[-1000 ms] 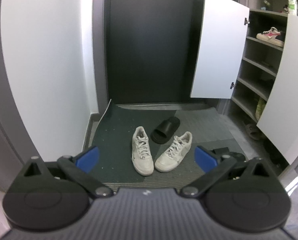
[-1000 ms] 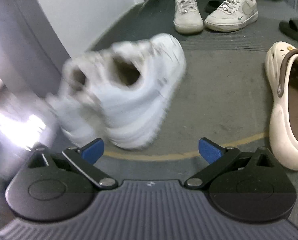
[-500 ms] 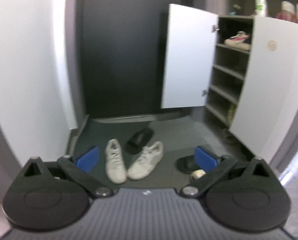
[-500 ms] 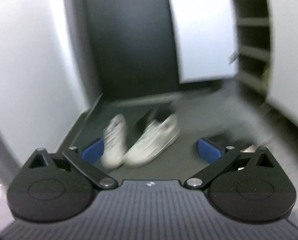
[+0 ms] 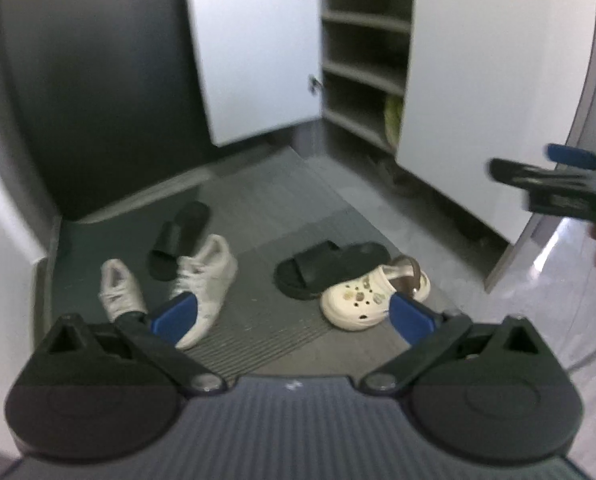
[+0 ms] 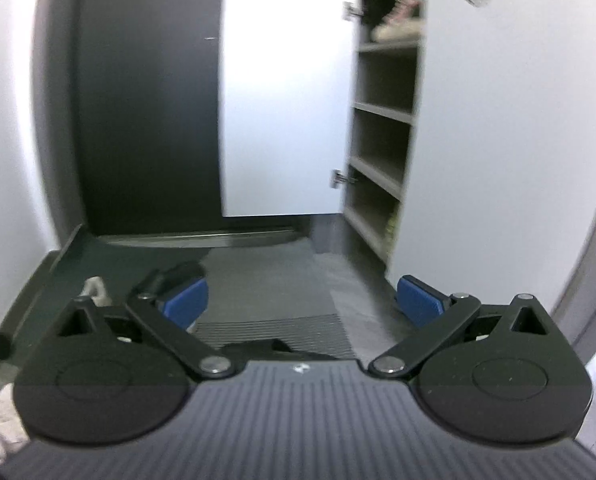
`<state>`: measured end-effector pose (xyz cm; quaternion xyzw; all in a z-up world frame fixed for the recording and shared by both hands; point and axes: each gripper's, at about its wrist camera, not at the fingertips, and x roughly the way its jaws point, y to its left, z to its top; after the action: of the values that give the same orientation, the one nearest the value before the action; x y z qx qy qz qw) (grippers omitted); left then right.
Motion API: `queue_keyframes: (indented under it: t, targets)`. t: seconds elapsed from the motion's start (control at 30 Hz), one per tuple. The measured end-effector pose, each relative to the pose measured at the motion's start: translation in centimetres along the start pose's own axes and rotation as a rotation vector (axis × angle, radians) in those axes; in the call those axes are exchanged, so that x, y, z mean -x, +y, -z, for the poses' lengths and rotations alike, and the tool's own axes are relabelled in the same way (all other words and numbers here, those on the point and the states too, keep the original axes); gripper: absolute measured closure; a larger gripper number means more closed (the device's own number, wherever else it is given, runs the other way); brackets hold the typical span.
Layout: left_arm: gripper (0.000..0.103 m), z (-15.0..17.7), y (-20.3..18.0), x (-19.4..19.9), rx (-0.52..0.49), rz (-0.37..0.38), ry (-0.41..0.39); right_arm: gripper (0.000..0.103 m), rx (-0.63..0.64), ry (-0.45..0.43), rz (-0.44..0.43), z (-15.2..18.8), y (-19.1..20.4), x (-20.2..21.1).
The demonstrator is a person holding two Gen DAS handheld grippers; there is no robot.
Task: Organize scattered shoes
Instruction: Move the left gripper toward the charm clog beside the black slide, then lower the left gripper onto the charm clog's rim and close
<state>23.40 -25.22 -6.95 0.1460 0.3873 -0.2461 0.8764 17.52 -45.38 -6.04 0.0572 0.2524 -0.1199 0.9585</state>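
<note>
Claws left [image 5: 294, 314] and right [image 6: 302, 304] gape wide, holding nothing.

A home entryway: open shoe cabinet [image 5: 362, 80], floor mat [image 5: 266, 216], dark door [image 6: 146, 100].

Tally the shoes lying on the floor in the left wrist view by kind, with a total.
White sneakers: 2
Black slides: 2
Cream clog: 1
Total: 5 on the floor. The open cabinet holds more footwear, too blurred to count.
</note>
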Motion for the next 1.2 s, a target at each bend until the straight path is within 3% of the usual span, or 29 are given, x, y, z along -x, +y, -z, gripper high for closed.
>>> queue_keyframes:
  t: [0.07,0.17,0.27,0.3,0.37,0.5,0.6,0.73,0.87,1.0,1.07,1.2]
  targets:
    - [0.000,-0.3,-2.0,-6.1,-0.038,0.027,0.019,0.000,-0.065,0.013,0.005,3.4,-2.3,-2.1]
    - [0.000,0.4,-4.1,-12.3,-0.062,0.035,0.037,0.000,-0.161,0.031,0.012,8.4,-5.7,-5.3]
    - [0.001,1.6,-4.9,-17.3,-0.074,0.078,0.067,0.008,-0.197,0.113,0.019,13.1,-7.7,-11.5]
    - [0.000,2.2,-5.0,-18.8,-0.082,0.093,0.077,0.011,-0.188,0.127,0.014,13.9,-7.9,-13.3]
    - [0.000,3.2,-4.8,-21.0,-0.096,0.101,0.072,0.027,-0.167,0.148,0.001,15.1,-8.2,-16.9]
    - [0.000,4.5,-4.7,-25.6,-0.121,0.107,0.049,0.032,-0.220,0.117,0.038,16.6,-9.1,-21.5]
    - [0.003,4.7,-5.0,-28.9,-0.085,0.129,0.077,0.031,-0.439,0.028,0.126,18.8,-10.9,-20.5]
    - [0.011,3.8,-6.8,-33.5,-0.006,0.202,0.128,0.030,-0.600,0.030,0.227,23.7,-12.1,-17.5]
    - [0.015,2.4,-9.2,-36.5,0.004,0.177,0.118,0.030,-0.666,0.042,0.320,27.1,-12.7,-15.4]
    - [0.023,1.9,-12.3,-40.3,-0.040,0.169,0.190,0.030,-0.762,0.056,0.393,29.6,-14.1,-14.3]
    - [0.038,2.4,-13.8,-42.0,-0.097,0.118,0.240,0.030,-0.759,0.068,0.390,29.9,-14.5,-14.0]
    - [0.052,3.1,-14.9,-42.0,-0.180,0.061,0.187,0.030,-0.728,0.063,0.354,29.7,-14.3,-13.6]
